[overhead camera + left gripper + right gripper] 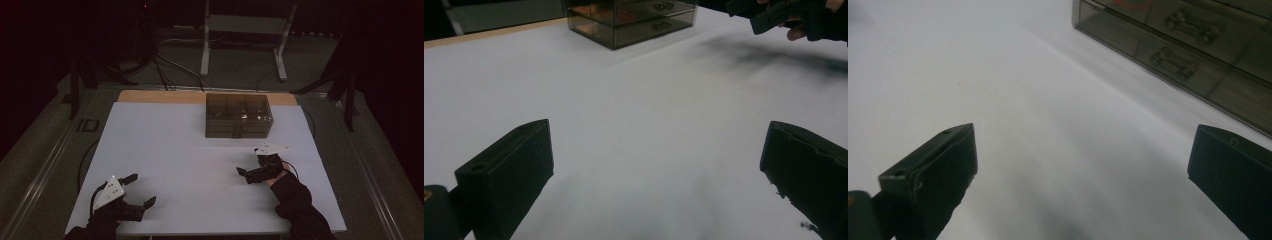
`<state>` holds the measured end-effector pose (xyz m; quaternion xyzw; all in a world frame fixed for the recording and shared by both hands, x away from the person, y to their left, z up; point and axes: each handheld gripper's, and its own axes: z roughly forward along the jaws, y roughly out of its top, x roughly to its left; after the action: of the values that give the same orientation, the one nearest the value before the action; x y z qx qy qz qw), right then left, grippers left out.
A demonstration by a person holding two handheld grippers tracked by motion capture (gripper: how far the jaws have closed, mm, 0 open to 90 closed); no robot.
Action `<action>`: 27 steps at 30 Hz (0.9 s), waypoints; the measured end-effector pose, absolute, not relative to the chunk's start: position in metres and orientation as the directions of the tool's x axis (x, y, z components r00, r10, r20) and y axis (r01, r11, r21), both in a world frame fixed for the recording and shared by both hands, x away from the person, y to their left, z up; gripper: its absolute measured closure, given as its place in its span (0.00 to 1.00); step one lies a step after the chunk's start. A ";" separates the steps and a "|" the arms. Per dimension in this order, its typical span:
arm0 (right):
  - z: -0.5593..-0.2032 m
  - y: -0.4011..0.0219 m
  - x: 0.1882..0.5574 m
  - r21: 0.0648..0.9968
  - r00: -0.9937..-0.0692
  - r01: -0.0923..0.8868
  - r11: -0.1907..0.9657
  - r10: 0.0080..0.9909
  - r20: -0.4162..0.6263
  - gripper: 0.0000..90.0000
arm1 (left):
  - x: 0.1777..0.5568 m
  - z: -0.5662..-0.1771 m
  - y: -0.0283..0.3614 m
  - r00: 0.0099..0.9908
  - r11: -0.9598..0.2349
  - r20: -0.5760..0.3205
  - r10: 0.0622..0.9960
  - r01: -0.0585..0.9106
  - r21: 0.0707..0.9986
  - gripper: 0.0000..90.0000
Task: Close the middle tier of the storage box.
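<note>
The smoked, see-through drawer box [239, 115] stood at the far middle of the white counter [165, 150], its long side running across the counter and its drawer fronts facing the person; it lay ahead of the right tongs [248, 173] and slightly to their left, near but apart, while the left tongs [141, 190] sat at the near left corner, well apart from it; so the right hand was plainly the nearer, and any reach would likely be its own. Both tongs stood wide open and held nothing; in each gripper view bare counter showed between the jaws. In the right gripper view the box [1188, 45] was cut off at the top and right edge, showing two small metal handles; its contents were too dark and blurred to name.
</note>
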<state>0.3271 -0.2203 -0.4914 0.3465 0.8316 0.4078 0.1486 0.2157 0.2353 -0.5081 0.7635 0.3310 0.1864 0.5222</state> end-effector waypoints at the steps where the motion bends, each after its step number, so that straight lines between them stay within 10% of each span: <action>1: -0.491 -0.224 0.325 0.785 -0.713 0.454 0.422 0.701 0.036 0.00 | 0.216 -0.508 0.235 0.711 -0.235 -0.061 0.700 0.310 0.921 0.02; 27: -0.496 -0.258 0.294 0.788 -0.665 0.472 0.395 0.746 0.025 0.00 | 0.216 -0.508 0.235 0.711 -0.240 -0.057 0.701 0.311 0.919 0.02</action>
<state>0.2943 -0.2579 -0.4963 0.3724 0.8179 0.4047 0.1691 0.2156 0.2352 -0.5077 0.7648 0.3310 0.1875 0.5200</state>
